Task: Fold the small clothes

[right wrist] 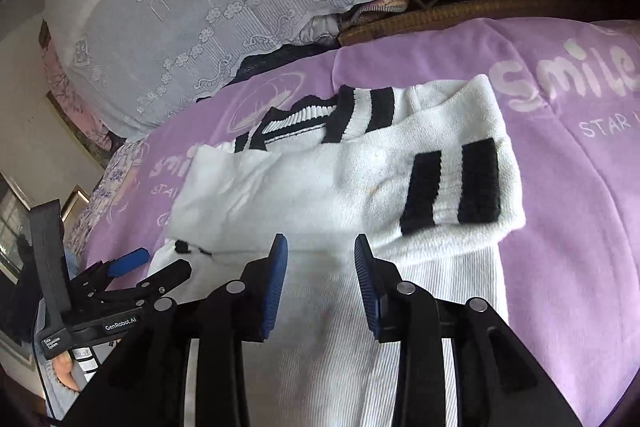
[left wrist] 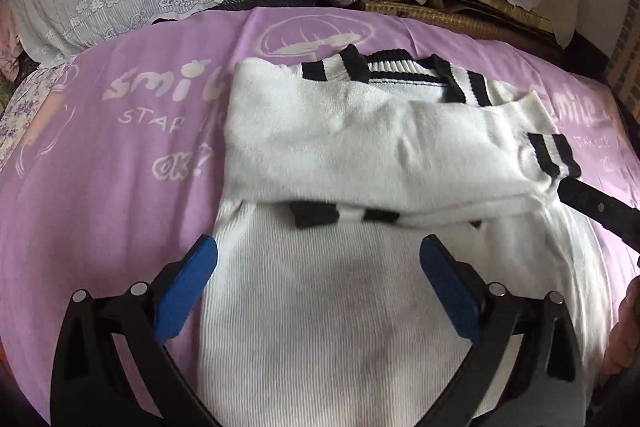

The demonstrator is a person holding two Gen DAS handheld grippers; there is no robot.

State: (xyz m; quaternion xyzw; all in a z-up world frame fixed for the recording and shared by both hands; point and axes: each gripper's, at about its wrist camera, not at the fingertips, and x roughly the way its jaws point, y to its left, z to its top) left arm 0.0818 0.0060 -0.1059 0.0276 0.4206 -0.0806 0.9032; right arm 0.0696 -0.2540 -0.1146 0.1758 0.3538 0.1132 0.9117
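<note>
Showing only right-wrist view: left gripper point(right wrist: 156, 267) beside sweater point(right wrist: 320, 187).

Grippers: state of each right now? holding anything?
Left gripper: open wide, empty, hovering over the white sweater.
Right gripper: open, narrower gap, nothing held, above the sweater below the folded sleeve.

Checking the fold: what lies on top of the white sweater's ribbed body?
Both sleeves lie folded across the sweater; one striped cuff shows fully, the other only peeks out.
</note>
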